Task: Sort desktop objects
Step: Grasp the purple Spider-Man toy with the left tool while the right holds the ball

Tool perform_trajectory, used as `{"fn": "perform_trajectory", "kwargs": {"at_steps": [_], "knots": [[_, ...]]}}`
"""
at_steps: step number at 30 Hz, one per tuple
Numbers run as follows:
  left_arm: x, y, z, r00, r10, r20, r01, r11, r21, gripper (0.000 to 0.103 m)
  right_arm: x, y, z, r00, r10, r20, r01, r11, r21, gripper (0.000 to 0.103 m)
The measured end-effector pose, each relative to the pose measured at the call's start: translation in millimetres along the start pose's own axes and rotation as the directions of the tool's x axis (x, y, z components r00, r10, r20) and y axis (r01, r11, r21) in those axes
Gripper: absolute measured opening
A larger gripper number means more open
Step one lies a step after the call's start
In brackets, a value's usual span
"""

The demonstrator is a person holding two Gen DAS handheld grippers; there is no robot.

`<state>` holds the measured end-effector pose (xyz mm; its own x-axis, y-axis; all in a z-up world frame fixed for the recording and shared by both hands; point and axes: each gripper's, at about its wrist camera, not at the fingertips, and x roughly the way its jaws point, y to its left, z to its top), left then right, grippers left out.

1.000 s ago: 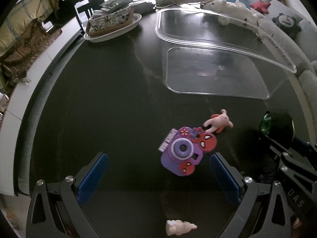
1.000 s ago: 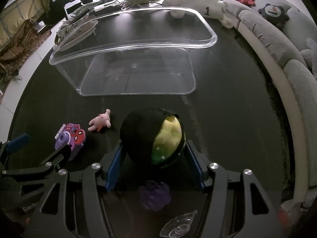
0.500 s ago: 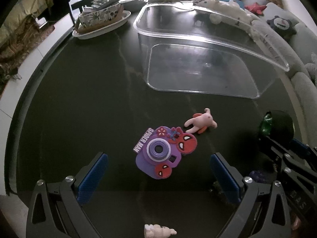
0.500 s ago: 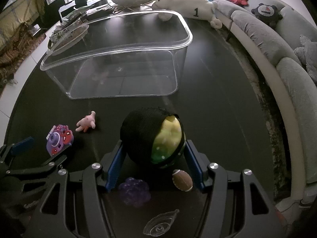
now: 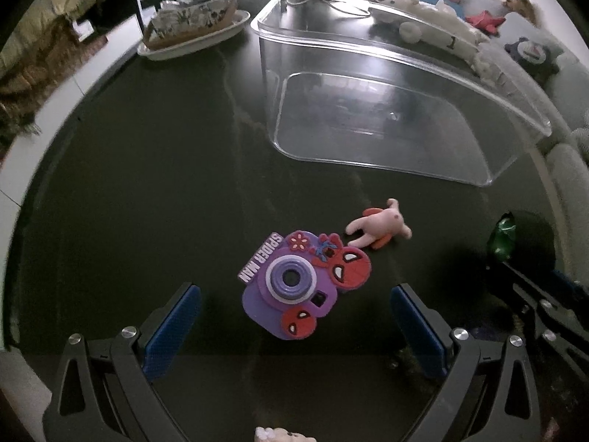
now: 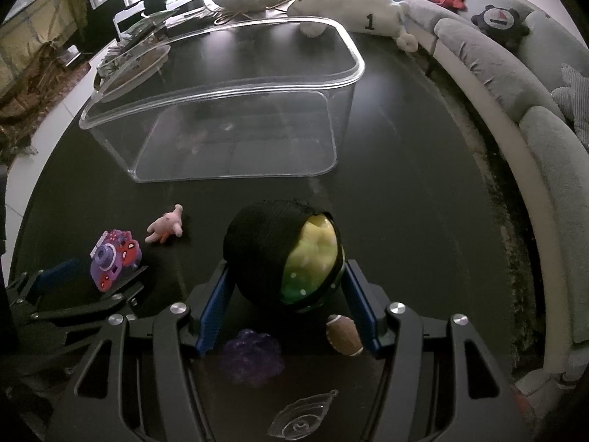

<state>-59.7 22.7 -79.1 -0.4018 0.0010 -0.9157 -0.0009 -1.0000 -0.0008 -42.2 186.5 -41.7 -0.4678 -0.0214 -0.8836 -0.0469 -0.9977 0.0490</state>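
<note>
Ball [image 6: 283, 254], black net over yellow-green, sits clamped in the right gripper [image 6: 285, 287] above the dark table [image 6: 405, 184]; the clear bin [image 6: 221, 84] at twelve o'clock has drawn nearer. Left gripper [image 5: 294, 324] hangs wide over the purple camera toy [image 5: 294, 287], which has slid towards centre.

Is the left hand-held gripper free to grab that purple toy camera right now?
Probably yes. The left hand-held gripper is open and empty, and the purple toy camera lies flat on the table just ahead, between its fingers. Only the pink animal figure sits close by, at the camera's far corner.
</note>
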Motion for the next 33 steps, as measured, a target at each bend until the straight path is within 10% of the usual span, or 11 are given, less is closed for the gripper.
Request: {"fn": "perform_trajectory", "kwargs": {"at_steps": [19, 23, 33], "knots": [[-1.4, -3.4, -11.4, 1.0, 0.011, 0.016, -0.011, 1.0, 0.0, 0.083, 5.6, -2.4, -0.7, 1.0, 0.025, -0.012, -0.025, 1.0, 0.007, 0.057], [-9.8, -5.9, -14.1, 1.0, 0.009, 0.026, -0.009, 1.0, 0.008, 0.055, 5.6, -2.8, -0.9, 1.0, 0.026, -0.013, -0.026, 1.0, 0.01, 0.058], [-23.2, -12.7, -6.7, 0.999, 0.004, 0.04, -0.006, 0.999, 0.039, 0.052, 7.7, 0.8, -0.8, 1.0, 0.026, -0.012, -0.026, 1.0, 0.009, 0.057]]}}
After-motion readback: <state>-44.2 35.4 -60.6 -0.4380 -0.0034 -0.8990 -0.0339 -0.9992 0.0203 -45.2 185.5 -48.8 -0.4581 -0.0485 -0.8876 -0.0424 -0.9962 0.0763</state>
